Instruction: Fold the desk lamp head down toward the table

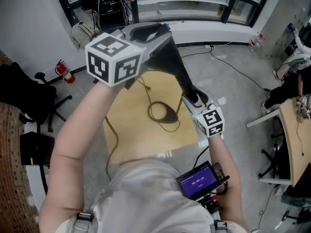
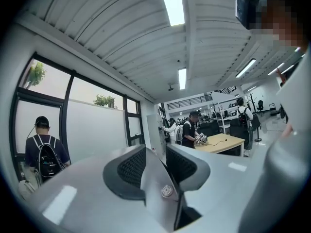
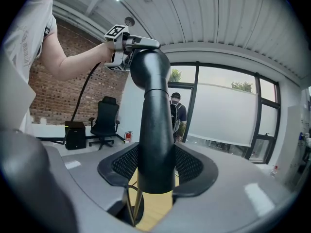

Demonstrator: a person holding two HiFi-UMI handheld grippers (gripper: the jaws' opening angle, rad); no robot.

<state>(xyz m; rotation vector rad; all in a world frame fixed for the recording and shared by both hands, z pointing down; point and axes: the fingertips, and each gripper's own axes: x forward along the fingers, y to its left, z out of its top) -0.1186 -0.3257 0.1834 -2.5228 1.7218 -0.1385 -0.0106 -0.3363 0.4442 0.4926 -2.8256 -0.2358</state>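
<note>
Your left tongs pinch the flat grey lamp head up high, right tongs clamp its black tapered arm — the wooden tabletop lies below.

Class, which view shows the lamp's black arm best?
Right gripper view: the black arm rises clearly, close up, between its jaws. Head view foreshortens it from above; left gripper view shows only the grey lamp head.

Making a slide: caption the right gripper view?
Right gripper clamps the desk lamp at its black arm; left gripper grips it higher up.
</note>
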